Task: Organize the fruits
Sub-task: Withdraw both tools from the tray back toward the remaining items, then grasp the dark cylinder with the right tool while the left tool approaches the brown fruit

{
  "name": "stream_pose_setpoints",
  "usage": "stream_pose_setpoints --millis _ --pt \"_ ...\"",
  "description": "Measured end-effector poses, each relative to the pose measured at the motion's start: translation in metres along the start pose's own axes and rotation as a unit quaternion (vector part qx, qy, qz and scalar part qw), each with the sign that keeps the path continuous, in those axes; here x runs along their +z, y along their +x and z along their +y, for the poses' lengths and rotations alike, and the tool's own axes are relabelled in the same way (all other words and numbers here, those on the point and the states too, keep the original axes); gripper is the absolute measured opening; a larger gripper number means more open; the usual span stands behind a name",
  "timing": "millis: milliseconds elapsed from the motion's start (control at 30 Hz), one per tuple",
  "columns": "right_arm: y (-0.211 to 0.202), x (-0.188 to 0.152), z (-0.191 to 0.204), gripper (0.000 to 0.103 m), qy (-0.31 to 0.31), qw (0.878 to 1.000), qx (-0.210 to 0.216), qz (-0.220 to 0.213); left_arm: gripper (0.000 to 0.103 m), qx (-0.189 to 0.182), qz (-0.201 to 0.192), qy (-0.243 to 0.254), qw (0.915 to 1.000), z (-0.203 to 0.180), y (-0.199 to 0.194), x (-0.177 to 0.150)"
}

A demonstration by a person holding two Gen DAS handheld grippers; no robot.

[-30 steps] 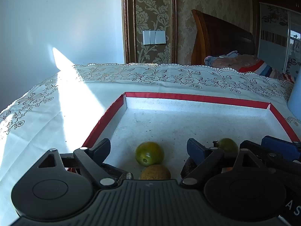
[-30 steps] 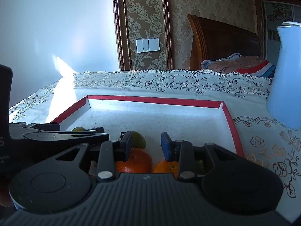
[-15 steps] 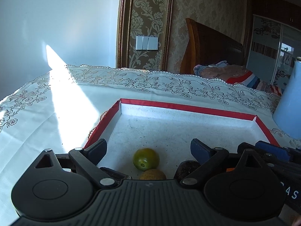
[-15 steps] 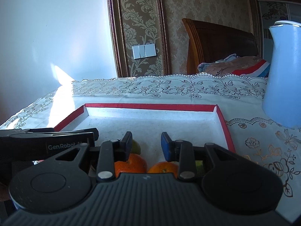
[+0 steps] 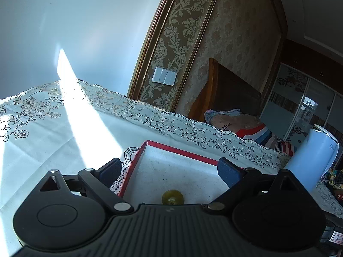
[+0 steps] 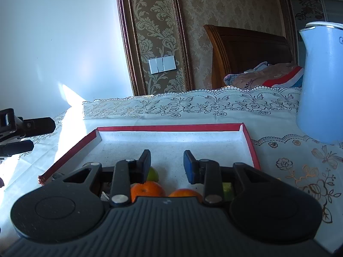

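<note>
My left gripper [image 5: 169,171] gapes wide, empty, over the tray's [image 5: 184,151] left edge; one green fruit [image 5: 172,197] lies below it. My right gripper [image 6: 167,163] is narrowed to its closest, gripping nothing; two oranges [image 6: 148,189] and green fruit [image 6: 153,174] sit at the tray's near edge.

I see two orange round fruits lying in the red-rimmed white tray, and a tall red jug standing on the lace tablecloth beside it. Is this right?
Not quite: the tall jug is light blue, not red, as the right wrist view shows. The two orange round fruits do lie in the red-rimmed white tray, on the lace tablecloth.
</note>
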State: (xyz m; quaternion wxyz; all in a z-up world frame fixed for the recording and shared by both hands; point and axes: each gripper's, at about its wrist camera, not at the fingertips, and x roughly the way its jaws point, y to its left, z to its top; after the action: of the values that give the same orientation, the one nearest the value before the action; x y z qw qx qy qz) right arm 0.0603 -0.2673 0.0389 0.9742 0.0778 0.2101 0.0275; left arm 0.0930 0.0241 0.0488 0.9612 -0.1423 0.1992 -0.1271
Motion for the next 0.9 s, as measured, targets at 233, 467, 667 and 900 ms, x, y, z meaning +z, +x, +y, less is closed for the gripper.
stream_pose_setpoints --millis 233,467,667,900 --pt "-0.011 0.0 -0.009 0.037 0.029 1.0 0.007 -0.002 0.097 0.025 -0.005 0.032 0.9992 0.002 -0.027 -0.017" --pt "-0.046 -0.019 0.002 0.04 0.024 0.999 0.025 -0.006 0.097 0.046 0.014 0.072 0.9962 0.003 -0.04 -0.047" --pt "-0.064 -0.049 0.021 0.051 0.019 0.999 0.032 0.029 0.097 0.066 0.045 0.066 0.9946 0.009 -0.034 -0.065" --pt "-0.06 -0.056 0.034 0.051 0.014 0.999 0.018 0.047 0.097 0.074 0.082 0.056 0.9923 0.006 -0.028 -0.069"
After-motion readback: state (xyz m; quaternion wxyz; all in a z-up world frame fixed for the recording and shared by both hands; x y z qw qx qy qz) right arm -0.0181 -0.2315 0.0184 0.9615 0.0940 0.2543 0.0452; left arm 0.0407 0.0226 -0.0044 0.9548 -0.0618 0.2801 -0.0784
